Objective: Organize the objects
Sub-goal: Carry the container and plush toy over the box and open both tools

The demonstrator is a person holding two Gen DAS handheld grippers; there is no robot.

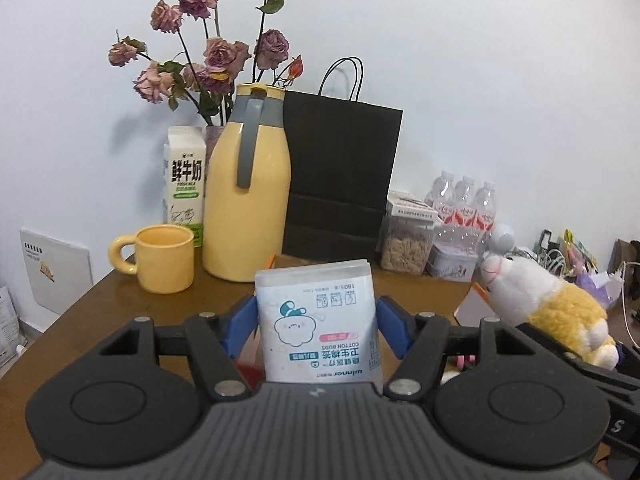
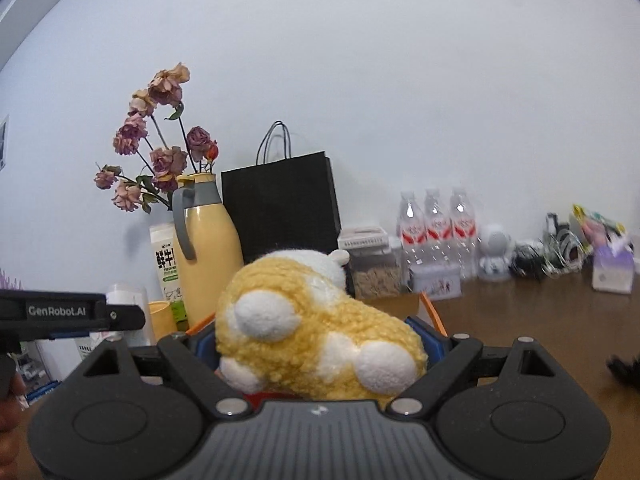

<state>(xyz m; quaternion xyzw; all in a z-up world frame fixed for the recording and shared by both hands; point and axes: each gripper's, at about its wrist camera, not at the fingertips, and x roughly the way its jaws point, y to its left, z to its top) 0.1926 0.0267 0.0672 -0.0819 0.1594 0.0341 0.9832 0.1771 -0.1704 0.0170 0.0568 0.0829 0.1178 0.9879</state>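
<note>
My left gripper [image 1: 316, 328] is shut on a white cotton buds box [image 1: 318, 320], held upside down above the brown table [image 1: 120, 312]. My right gripper [image 2: 320, 340] is shut on a yellow and white plush toy [image 2: 316, 328], held above the table. The plush also shows at the right of the left wrist view [image 1: 552, 304]. The left gripper body shows at the left of the right wrist view [image 2: 72, 314]. An orange-edged box [image 2: 430, 308] lies below the plush, mostly hidden.
At the back stand a yellow thermos [image 1: 246, 196], yellow mug [image 1: 164, 258], milk carton [image 1: 184, 184], dried roses [image 1: 212, 48], black paper bag [image 1: 340, 176], snack jar [image 1: 408, 236], water bottles [image 1: 464, 204], a white figure [image 2: 494, 252] and cables [image 2: 560, 252].
</note>
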